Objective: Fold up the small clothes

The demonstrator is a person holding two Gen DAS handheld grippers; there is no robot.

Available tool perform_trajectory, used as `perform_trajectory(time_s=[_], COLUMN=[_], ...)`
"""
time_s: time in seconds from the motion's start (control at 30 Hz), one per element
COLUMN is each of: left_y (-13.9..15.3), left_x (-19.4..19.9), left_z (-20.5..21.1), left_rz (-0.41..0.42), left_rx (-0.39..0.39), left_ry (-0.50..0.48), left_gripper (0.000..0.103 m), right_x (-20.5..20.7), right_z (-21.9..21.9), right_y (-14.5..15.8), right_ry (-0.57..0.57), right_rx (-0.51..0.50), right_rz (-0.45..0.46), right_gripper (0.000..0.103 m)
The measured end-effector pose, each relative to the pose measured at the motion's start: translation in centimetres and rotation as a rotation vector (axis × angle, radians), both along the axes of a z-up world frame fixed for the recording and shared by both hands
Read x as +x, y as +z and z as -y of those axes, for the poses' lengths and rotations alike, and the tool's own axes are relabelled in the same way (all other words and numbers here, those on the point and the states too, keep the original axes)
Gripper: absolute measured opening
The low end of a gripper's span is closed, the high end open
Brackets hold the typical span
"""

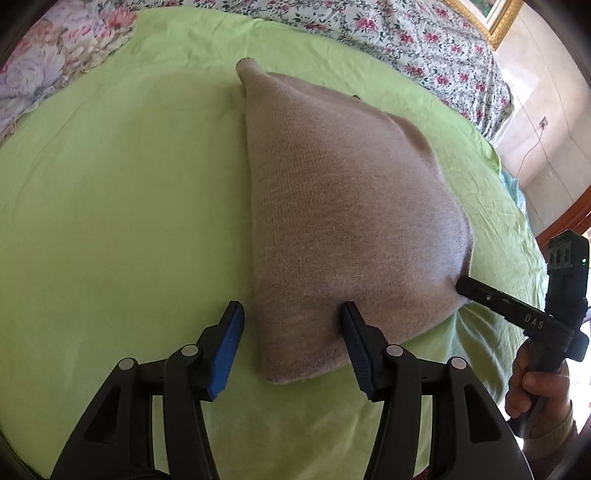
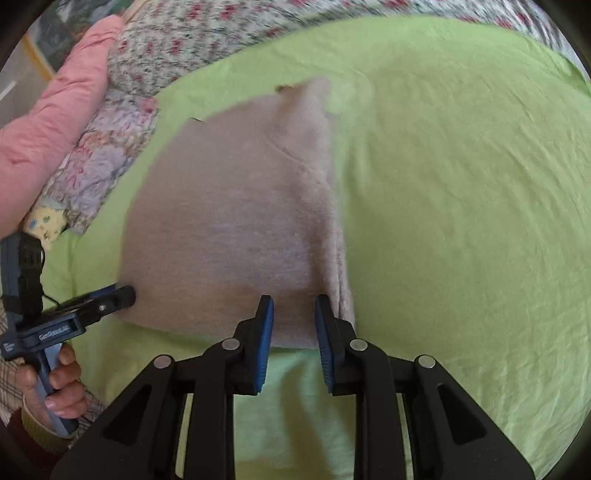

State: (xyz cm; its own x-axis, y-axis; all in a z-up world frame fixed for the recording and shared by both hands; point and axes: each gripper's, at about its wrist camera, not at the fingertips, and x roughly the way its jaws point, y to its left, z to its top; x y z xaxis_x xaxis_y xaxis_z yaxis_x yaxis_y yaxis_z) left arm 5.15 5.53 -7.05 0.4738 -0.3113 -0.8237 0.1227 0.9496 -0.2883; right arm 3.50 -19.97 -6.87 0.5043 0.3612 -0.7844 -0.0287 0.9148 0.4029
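A beige knitted garment (image 1: 343, 229) lies folded on the green sheet (image 1: 122, 206) of a bed, filling the middle of the left wrist view and running from a narrow tip at the upper middle down to a broad edge near the bottom.

The left hand-held gripper (image 1: 291, 325) sits at the bottom middle of that view with its jaws standing wide apart. The near left corner of the garment lies between its 2 blue pads (image 1: 225, 354); the left pad is clear of the cloth over bare sheet, and the right pad is over the knit, though whether it touches cannot be told.

In the right wrist view, which is blurred, the right hand-held gripper (image 2: 293, 317) is at the bottom middle with a narrow gap between its jaws. The near right edge of the garment (image 2: 236, 221) reaches into that gap; whether the pads pinch the fabric cannot be told. In the left wrist view its black finger ends at the garment's right corner at the right edge of the frame, with a hand (image 1: 535, 387) on the handle below.

A floral quilt (image 1: 399, 33) lies across the top of the bed, and a pink pillow (image 2: 59, 103) sits at the upper left of the right wrist view.
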Motion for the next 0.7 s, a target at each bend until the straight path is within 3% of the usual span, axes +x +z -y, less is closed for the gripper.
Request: perform_trajectory(time_s=[0.27, 0.4, 0.7], left_y=[1.5, 2.2, 3.0], left_x=[-1.4, -2.9, -7.2], left_z=[-0.1, -0.1, 0.3], left_rz=[0.043, 0.061, 0.111], left_rx=[0.064, 0.095, 0.172], left_ry=[-0.001, 0.005, 0.029], left_gripper=[0.054, 0.054, 0.069], right_x=[-1.5, -3.4, -6.6], right_z=[-0.8, -1.3, -2.8], right_y=[2.3, 3.9, 5.2], right_ry=[0.015, 0.022, 0.054], right_rx=[-0.040, -0.044, -0.091], right_rz=[0.044, 0.091, 0.153], right_gripper=[0.026, 0.039, 0.048])
